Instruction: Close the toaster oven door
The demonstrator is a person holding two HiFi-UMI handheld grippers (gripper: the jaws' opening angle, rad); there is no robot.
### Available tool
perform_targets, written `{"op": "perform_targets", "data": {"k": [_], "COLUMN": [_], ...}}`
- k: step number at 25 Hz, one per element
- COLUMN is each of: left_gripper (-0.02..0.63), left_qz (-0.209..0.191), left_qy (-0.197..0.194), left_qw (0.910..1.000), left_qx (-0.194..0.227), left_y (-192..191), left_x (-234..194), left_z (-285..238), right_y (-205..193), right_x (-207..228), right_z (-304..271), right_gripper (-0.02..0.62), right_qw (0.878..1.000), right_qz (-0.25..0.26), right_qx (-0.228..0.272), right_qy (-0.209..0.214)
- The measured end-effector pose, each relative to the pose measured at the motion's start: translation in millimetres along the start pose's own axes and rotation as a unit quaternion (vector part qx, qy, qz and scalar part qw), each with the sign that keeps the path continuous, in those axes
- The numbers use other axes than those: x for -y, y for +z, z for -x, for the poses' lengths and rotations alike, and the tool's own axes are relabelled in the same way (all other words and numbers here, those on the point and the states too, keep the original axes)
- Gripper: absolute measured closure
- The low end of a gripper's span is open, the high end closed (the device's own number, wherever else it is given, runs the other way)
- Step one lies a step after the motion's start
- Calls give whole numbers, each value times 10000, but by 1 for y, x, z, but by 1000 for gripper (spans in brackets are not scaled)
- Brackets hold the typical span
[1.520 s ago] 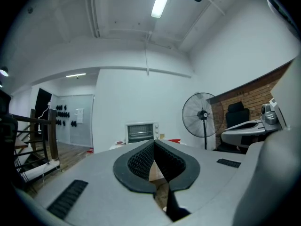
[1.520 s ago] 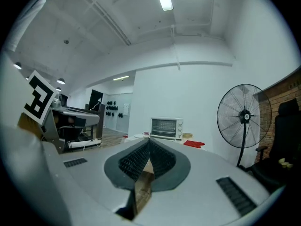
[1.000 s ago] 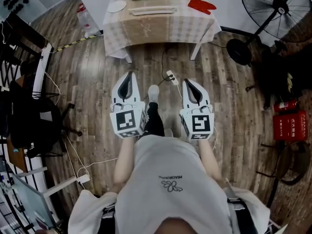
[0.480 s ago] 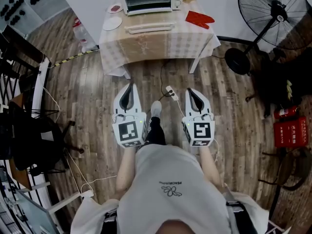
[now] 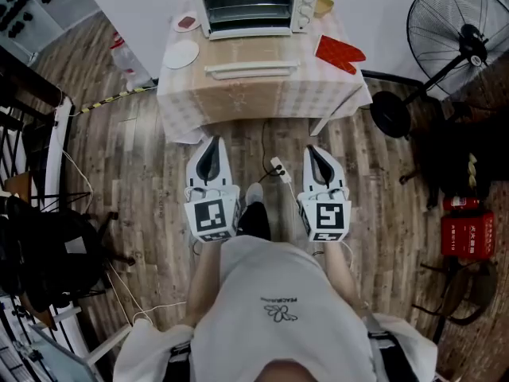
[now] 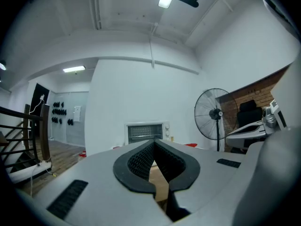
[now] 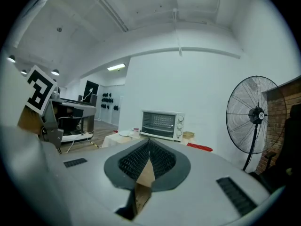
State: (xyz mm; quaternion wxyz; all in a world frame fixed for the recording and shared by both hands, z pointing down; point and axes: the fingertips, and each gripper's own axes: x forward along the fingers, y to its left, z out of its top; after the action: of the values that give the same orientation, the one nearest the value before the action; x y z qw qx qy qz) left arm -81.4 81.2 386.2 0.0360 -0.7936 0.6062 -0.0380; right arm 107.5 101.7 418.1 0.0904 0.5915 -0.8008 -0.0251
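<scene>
You're in a makeshift test room, not a real kitchen: toaster oven (image 5: 254,6) on a little clothed table (image 5: 334,86), pedestal fan (image 5: 461,38), power strip (image 5: 278,168) on the wood floor (image 5: 135,150), fire extinguisher (image 5: 460,204).

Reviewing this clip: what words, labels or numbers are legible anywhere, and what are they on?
No text reads cleanly.
shirt: a printed word beside a flower figure, upside down to the camera, too small to read.
red box: white marks, too blurred to read.
Cubes on the left gripper and right gripper: square marker patterns, no letters.
</scene>
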Motion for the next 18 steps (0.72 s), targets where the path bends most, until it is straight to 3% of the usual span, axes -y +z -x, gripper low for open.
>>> {"op": "perform_targets", "data": {"k": [10,18], "left_gripper": [589,589], "left_qz": [-43,230], "left_qy": [-145,-54], "left_qw": [9999,9996], "left_qx": [77,175], "left_y": [21,26], "left_x": [-70,-101], "left_z": [-151,-198], "right_y": [53,57], "right_x": [35,34], "right_z": [-153,-212], "right_gripper": [586,586], "right_qw": [9996,9998], "right_qz": [-28,-91], "right_qx": [145,15], "right_qy": [-254,-167]}}
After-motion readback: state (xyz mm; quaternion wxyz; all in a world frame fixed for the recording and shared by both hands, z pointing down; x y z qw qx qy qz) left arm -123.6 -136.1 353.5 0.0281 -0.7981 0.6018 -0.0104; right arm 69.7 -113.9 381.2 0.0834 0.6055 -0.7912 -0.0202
